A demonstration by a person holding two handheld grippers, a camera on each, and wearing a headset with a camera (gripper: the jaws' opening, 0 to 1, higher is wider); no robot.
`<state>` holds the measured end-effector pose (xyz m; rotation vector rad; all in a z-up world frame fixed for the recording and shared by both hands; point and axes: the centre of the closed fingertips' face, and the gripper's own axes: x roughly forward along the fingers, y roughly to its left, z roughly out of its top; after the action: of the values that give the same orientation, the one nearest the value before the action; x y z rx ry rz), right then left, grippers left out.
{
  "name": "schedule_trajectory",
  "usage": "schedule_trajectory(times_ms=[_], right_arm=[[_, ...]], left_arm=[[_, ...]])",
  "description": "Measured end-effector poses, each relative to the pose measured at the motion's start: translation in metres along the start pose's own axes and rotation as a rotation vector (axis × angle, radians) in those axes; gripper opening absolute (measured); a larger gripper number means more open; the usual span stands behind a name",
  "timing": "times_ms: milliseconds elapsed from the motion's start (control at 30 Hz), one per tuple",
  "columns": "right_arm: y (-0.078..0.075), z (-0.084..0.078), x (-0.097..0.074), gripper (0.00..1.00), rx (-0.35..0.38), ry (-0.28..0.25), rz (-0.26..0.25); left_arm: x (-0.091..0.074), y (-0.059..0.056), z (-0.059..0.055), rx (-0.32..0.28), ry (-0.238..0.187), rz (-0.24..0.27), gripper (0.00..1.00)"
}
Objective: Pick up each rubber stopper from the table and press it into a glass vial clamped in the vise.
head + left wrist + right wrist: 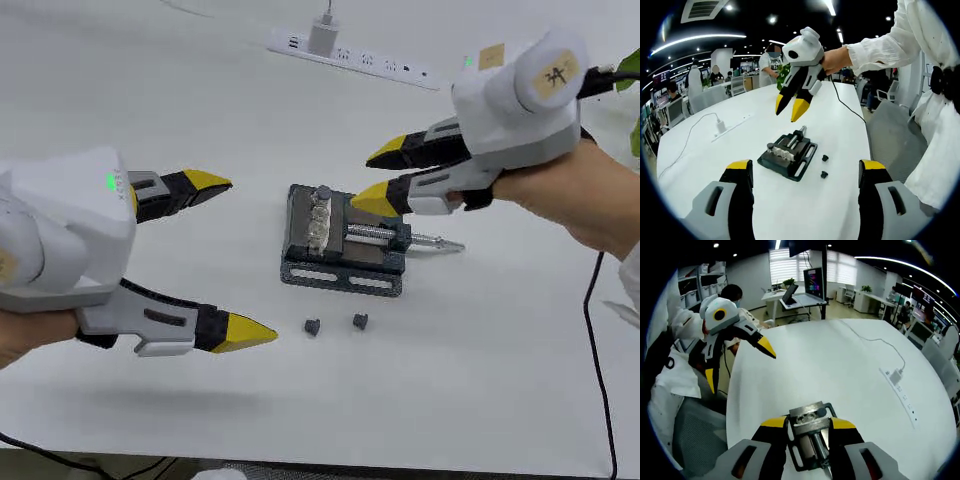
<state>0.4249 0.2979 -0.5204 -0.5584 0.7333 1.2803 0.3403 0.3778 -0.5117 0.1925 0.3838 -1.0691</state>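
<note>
Well apart, left gripper (248, 257) and right gripper (365, 179) (jaws open, empty) flank the vise (340, 270) on the table (200, 90).

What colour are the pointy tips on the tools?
The tips are bright yellow, clearest in the head view.

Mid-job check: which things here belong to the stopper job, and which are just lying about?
For the job: black metal vise; clear glass vials clamped in it; two small dark rubber stoppers on the white table.
Lying about: white power strip with a white charger plugged in; black cable.
</note>
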Motion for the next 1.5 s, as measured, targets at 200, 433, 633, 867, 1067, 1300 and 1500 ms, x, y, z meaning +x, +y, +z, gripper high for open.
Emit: schedule_trajectory(times_ms=[200,433,633,867,1067,1300,1500], right_arm=[[0.018,-0.014,-0.018,0.38,0.033,-0.047,-0.013],[0.032,-0.031,-0.035,0.46,0.073,-0.103,-0.032],[0.048,-0.049,-0.045,0.54,0.097,-0.144,-0.040],[0.065,-0.067,-0.051,0.64,0.114,-0.180,-0.041],[0.076,-0.084,-0.054,0.70,0.117,-0.185,-0.041],[0.082,-0.105,-0.054,0.74,0.125,-0.196,-0.042],[0.086,-0.114,-0.054,0.77,0.130,-0.212,-0.044]], left_arm=[[0.002,-0.004,0.001,0.021,0.021,-0.017,0.85],[0.007,-0.007,-0.001,0.062,0.061,-0.039,0.83],[0.013,-0.011,-0.008,0.108,0.116,-0.072,0.78],[0.029,-0.020,-0.023,0.184,0.192,-0.128,0.66],[0.045,-0.028,-0.036,0.236,0.249,-0.179,0.54],[0.063,-0.032,-0.053,0.279,0.294,-0.223,0.41],[0.076,-0.040,-0.072,0.330,0.347,-0.275,0.31]])
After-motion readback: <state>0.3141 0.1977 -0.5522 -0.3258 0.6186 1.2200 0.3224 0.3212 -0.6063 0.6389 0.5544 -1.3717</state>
